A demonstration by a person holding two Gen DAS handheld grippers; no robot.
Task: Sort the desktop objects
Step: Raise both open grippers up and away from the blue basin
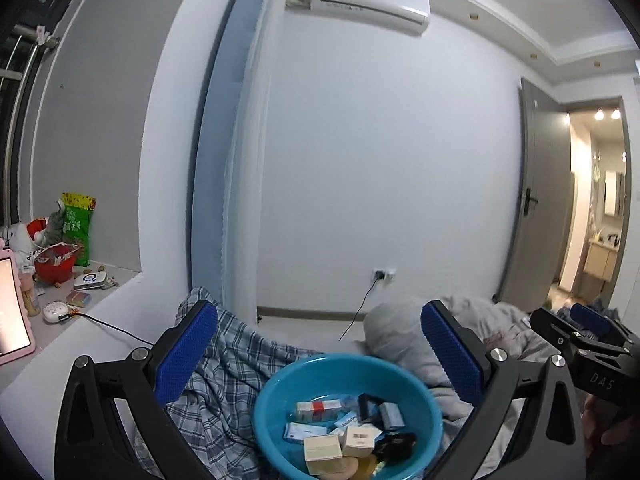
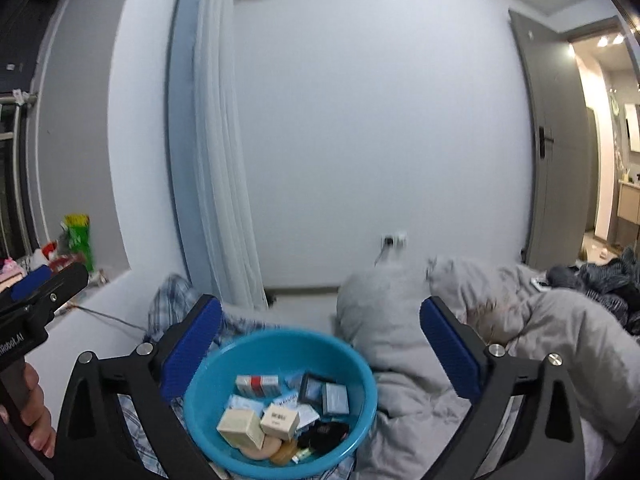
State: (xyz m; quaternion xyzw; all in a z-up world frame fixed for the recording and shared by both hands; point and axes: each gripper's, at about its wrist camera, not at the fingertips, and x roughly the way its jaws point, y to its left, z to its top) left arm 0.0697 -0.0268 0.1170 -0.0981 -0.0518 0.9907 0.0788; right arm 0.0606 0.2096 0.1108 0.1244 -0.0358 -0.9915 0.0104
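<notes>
A blue plastic basin (image 1: 280, 384) sits on a bed, and it also shows in the right wrist view (image 2: 360, 368). It holds several small boxes (image 1: 320, 408), cream cartons (image 2: 242, 428), a black compact (image 2: 324, 434) and round items. My left gripper (image 1: 320, 344) is open and empty, raised above the basin. My right gripper (image 2: 320, 340) is open and empty, also above the basin. The right gripper shows at the right edge of the left wrist view (image 1: 588, 332). The left gripper shows at the left edge of the right wrist view (image 2: 40, 292).
A plaid cloth (image 1: 224, 384) and a grey quilt (image 2: 460, 320) lie around the basin. A windowsill at left holds a red bucket (image 1: 54, 264), a green bag (image 1: 78, 224) and small items. A pink tablet (image 1: 12, 312) stands at far left. A door (image 1: 540, 200) stands open at right.
</notes>
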